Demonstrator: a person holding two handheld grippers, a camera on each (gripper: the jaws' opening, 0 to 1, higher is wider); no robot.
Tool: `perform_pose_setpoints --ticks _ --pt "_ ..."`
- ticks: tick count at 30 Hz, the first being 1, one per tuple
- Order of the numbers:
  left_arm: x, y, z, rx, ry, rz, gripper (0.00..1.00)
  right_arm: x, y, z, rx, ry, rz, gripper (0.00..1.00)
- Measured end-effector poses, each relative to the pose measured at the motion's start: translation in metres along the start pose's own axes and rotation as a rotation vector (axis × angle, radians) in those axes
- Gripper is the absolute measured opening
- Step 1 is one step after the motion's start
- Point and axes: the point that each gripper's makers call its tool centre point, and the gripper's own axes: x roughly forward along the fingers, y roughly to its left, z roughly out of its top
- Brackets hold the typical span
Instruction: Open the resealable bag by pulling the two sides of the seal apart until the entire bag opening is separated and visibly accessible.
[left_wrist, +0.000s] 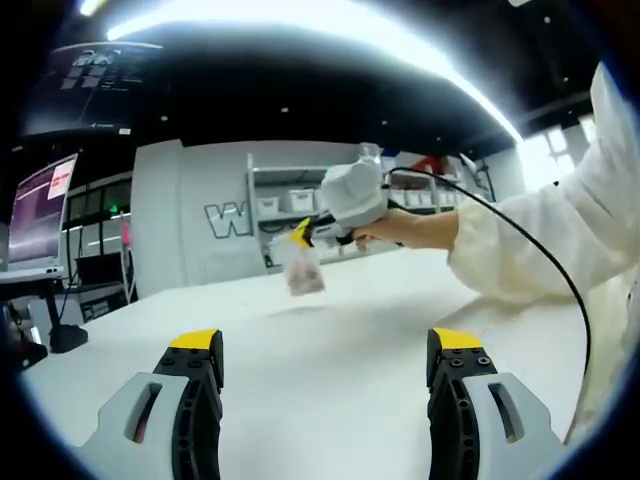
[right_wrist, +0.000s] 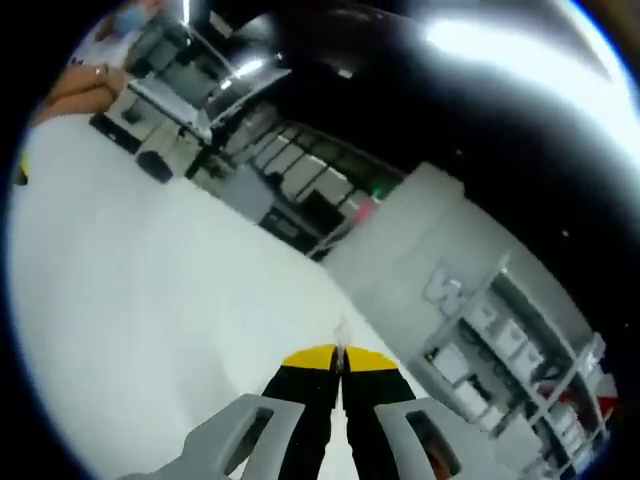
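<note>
— So where are the grippers?
— Right gripper (left_wrist: 300, 234) pinches the bag (left_wrist: 305, 272) by its top, dangling above the white table (left_wrist: 330, 370). Left gripper (left_wrist: 325, 365) gapes wide, holding nothing, well short of it.
— Next?
— Probably the left takes the opposite seal lip, then they pull apart.

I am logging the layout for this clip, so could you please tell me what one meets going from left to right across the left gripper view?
Monitor → left gripper's left jaw → small resealable bag, hanging above the white table → right gripper pinching the bag's top → left gripper's right jaw → person's white sleeve.
</note>
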Motion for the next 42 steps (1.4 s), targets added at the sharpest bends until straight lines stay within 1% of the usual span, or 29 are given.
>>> perform_pose_setpoints --ticks 4,7,11,15,20,25,32,34,37,38,39,42 --pt "0.001 0.0 0.0 0.0 0.002 0.001 0.82 -0.003 0.005 0.0 -0.052 0.004 0.008 0.0" --pt "0.001 0.0 -0.001 0.002 0.004 0.001 0.82 -0.008 0.008 0.001 -0.067 0.001 0.012 0.0" --pt "0.001 0.001 -0.001 0.0 0.005 0.002 0.82 -0.01 0.006 0.004 -0.117 -0.005 0.003 0.0" --pt "0.002 0.001 -0.001 0.001 0.006 0.003 0.82 -0.015 0.007 0.006 -0.103 -0.011 0.005 0.0" --pt "0.001 0.0 -0.001 0.001 0.007 0.001 0.82 -0.019 0.008 0.003 -0.079 -0.009 0.007 0.0" --pt "0.002 0.0 -0.001 0.005 0.008 0.002 0.82 -0.021 0.008 0.002 -0.075 -0.009 0.008 0.0" --pt "0.001 0.001 -0.001 0.001 0.006 0.001 0.82 -0.025 0.007 0.008 -0.066 -0.023 0.006 0.0" --pt "0.001 0.001 -0.001 0.001 0.006 0.001 0.82 -0.026 0.007 0.009 -0.038 -0.028 0.011 0.0" --pt "0.001 0.001 -0.001 0.002 0.005 0.0 0.82 -0.028 0.012 0.007 0.1 -0.032 0.038 0.0" --pt "0.001 0.001 0.0 0.001 0.004 0.0 0.82 -0.028 0.013 0.006 0.135 -0.036 0.047 0.0" --pt "0.001 0.0 0.0 0.001 0.003 0.0 0.82 -0.029 0.014 0.006 0.158 -0.036 0.051 0.0" --pt "0.002 0.0 0.0 0.001 0.002 -0.001 0.82 -0.029 0.013 0.004 0.187 -0.037 0.05 0.0"
